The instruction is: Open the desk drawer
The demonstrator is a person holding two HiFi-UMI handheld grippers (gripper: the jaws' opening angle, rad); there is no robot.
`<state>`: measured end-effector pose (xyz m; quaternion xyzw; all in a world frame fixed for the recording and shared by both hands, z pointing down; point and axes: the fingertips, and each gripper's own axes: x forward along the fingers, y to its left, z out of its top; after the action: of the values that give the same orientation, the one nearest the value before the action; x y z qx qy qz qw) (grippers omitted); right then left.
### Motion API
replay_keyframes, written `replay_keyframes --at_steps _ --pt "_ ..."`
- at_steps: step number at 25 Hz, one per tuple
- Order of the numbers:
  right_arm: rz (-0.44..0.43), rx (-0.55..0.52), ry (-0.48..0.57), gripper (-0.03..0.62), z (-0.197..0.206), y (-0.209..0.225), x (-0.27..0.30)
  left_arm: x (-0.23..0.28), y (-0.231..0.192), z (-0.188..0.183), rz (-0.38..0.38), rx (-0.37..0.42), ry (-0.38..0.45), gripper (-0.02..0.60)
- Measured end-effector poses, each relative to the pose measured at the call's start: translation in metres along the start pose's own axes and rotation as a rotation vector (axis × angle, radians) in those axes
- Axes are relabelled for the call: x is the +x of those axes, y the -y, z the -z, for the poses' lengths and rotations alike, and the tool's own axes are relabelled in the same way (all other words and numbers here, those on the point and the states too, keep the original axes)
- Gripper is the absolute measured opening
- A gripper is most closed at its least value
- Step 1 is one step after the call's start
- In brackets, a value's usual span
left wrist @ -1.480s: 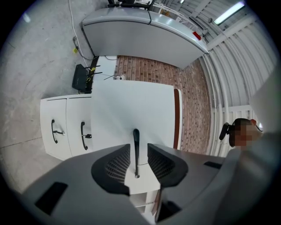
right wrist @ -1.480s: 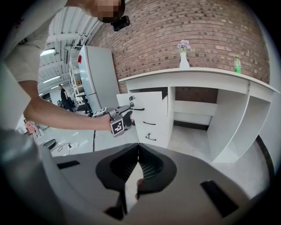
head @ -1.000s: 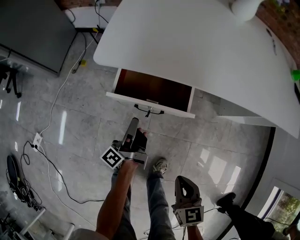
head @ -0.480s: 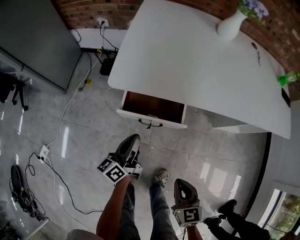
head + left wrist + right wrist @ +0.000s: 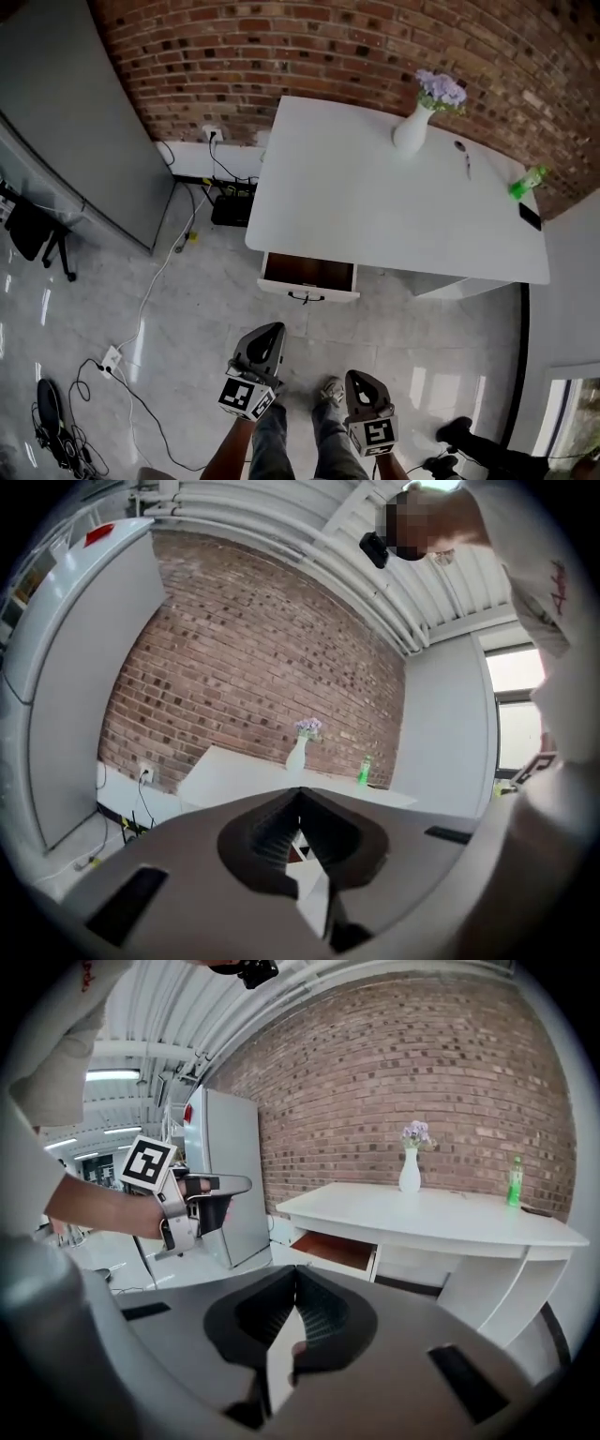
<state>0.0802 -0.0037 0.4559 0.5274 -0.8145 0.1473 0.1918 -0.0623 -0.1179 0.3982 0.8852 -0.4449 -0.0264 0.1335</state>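
Under the white desk's [image 5: 375, 206] front edge, the drawer [image 5: 309, 273] stands pulled out. The left claw [image 5: 270, 334] and right claw [image 5: 360, 378], both closed and empty, have drawn back and risen well clear of it, so the opening looks finished.

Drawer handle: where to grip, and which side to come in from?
Probably the middle of the dark handle, approached from the open floor side, facing the front of the drawer. The handle runs sideways along that front and sticks out from it, so the jaws should close above and below it.
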Motion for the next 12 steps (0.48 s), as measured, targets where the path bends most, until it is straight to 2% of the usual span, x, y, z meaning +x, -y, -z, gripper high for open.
replay_keyframes --at_steps 2,7,12 --pt "0.009 -0.001 0.015 0.017 -0.021 -0.011 -0.004 -0.015 0.004 -0.021 -0.008 0.036 0.000 0.012" --pt "0.022 0.023 0.086 0.017 -0.084 -0.041 -0.013 -0.056 0.005 -0.061 -0.002 0.026 -0.015 0.012" --pt "0.029 0.034 0.121 0.017 -0.126 -0.073 -0.035 -0.099 0.020 -0.097 0.034 0.067 -0.047 0.012"
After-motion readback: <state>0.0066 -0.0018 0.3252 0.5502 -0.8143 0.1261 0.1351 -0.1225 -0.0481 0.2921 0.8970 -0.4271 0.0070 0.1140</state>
